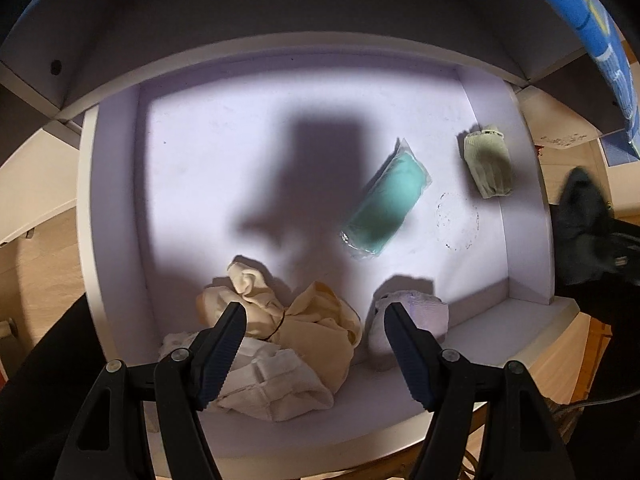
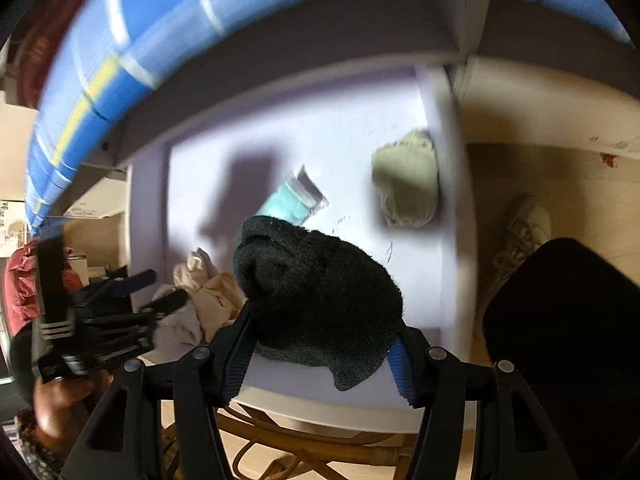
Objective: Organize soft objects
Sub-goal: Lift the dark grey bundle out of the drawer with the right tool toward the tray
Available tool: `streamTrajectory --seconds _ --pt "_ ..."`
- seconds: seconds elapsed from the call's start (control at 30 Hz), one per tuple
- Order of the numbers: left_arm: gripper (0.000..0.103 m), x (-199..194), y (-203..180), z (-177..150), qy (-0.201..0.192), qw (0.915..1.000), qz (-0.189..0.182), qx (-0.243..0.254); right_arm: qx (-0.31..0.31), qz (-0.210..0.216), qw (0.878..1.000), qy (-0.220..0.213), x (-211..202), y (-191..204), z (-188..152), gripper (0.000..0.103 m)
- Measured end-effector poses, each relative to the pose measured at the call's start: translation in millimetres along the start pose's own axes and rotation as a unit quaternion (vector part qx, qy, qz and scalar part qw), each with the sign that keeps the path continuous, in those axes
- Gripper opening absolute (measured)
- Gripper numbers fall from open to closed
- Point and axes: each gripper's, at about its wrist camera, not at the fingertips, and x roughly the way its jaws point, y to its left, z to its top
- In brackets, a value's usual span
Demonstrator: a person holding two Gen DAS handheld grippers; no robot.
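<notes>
White drawer fills both frames; left gripper fingers hang apart, empty, over cream cloths at lower centre; right gripper clamps a dark sock.

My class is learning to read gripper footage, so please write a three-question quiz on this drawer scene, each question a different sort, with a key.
1. True or false: the right tongs hold a dark fuzzy fabric bundle.
2. Which lies nearest the white drawer's right wall? A) teal pack in clear plastic B) olive-green knitted sock C) cream crumpled cloth
3. Fill in: the left tongs are ____ above the cream cloth.

Key: 1 true; 2 B; 3 open
</notes>
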Motion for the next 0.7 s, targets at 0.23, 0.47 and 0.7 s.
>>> streamTrajectory --seconds 0.23,0.47,0.7 --pt "0.072 15 -11 7 0.004 0.9999 0.003 0.010 -0.007 0.004 0.999 -0.043 -53 1 4 0.060" --pt "0.073 29 -27 16 0.005 0.9998 -0.012 0.018 -0.015 0.013 0.997 -0.074 -96 8 9 0.060" --pt "0.072 50 -51 34 -0.003 0.9977 0.026 0.063 -0.025 0.024 0.994 -0.102 -138 18 17 0.060"
